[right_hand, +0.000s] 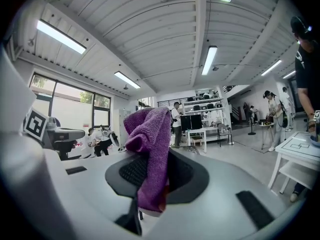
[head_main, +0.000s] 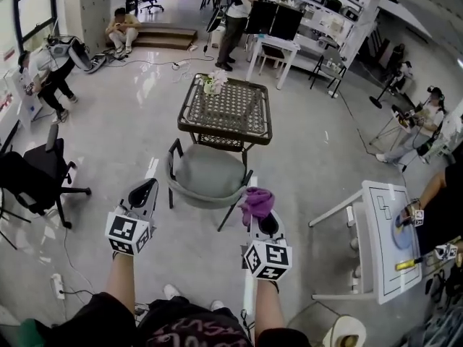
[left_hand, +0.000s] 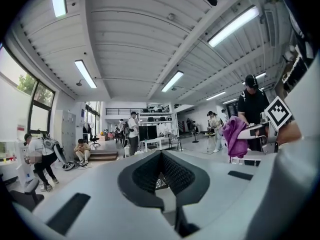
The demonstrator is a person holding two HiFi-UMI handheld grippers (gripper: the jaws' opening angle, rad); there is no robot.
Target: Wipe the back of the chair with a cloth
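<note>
Right tongs are clamped on the one purple cloth, held bunched near the single grey armchair. That looks ready for wiping the chair back that faces the person, with no contact yet. Left tongs are closed on nothing, parked alongside, likely just spare. Count: two tongs, one cloth.

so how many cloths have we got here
1: the purple cloth, pinched in the right tongs, held near the grey chair. The left tongs hold nothing; the clutter behind could hide more.
</note>
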